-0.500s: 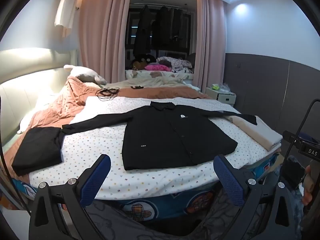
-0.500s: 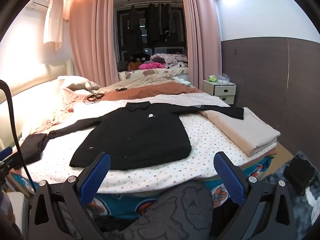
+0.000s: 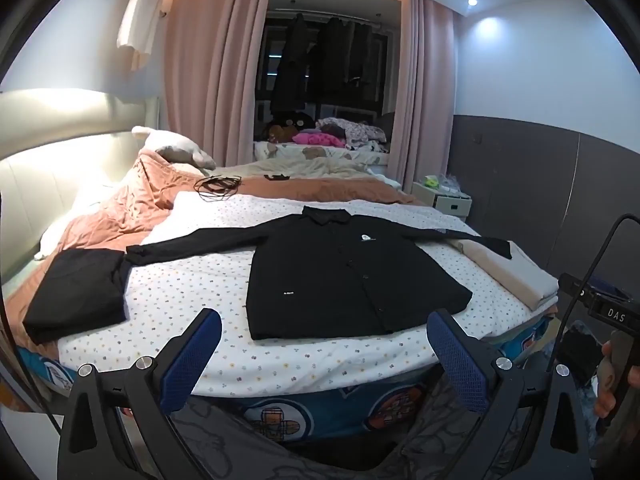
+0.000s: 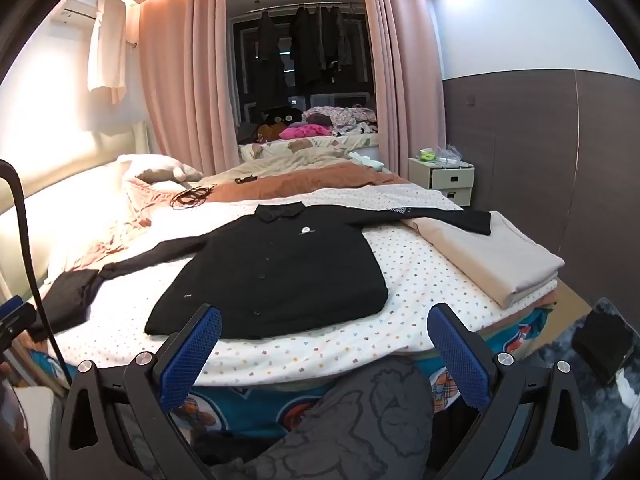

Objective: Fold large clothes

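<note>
Nothing moved, black shirt flat, sleeves spread

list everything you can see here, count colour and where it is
shirt: 1, black, spread flat on the dotted sheet, sleeves out
folded garment: 1, black, near the shirt's left sleeve end
folded cloth: 1 stack, beige, right edge of bed, under the other sleeve end
sheet: 1, white with small dots, under the shirt
blanket: 1, orange-brown, rumpled behind the sheet
cable: 1, dark, coiled on the blanket
pillow: 1, off-white, by the headboard
nightstand: 1, cream, right of bed
curtains: 2, pink, framing the window
left gripper: blue pads, jaws open, empty
right gripper: blue pads, jaws open, empty
</note>
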The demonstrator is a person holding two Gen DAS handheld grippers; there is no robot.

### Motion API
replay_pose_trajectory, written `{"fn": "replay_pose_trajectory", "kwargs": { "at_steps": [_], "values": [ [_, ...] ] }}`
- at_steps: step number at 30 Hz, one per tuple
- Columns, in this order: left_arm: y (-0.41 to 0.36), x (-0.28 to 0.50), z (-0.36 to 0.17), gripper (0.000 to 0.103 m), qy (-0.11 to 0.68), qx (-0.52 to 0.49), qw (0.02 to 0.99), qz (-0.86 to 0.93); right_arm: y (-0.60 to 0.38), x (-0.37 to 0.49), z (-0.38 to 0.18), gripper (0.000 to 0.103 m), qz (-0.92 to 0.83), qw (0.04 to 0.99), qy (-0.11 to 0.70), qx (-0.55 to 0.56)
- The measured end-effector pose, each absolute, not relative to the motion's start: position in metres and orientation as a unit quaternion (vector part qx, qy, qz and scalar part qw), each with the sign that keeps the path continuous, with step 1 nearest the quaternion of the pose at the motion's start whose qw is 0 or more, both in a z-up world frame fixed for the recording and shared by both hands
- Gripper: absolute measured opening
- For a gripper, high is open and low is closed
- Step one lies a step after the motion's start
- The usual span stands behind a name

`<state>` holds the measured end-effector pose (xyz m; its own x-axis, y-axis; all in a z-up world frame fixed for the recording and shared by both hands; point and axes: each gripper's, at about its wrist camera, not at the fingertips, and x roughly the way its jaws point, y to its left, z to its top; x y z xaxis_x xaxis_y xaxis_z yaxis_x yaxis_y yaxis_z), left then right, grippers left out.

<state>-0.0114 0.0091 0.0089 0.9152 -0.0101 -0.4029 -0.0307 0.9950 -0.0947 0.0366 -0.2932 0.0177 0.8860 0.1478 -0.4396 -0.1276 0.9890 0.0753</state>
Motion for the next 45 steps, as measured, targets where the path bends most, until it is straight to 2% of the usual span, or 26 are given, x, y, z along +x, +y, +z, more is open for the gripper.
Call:
{"fn": "replay_pose_trajectory", "kwargs": {
  "at_steps": [45],
  "values": [
    [0.0118, -0.0149, 0.0069, 0.103, 0.202, -0.054, 0.978, 0.002, -0.2918, 0.0333, 0.0168, 0.103, 0.067, 0.972, 0.221, 0.036]
  ]
}}
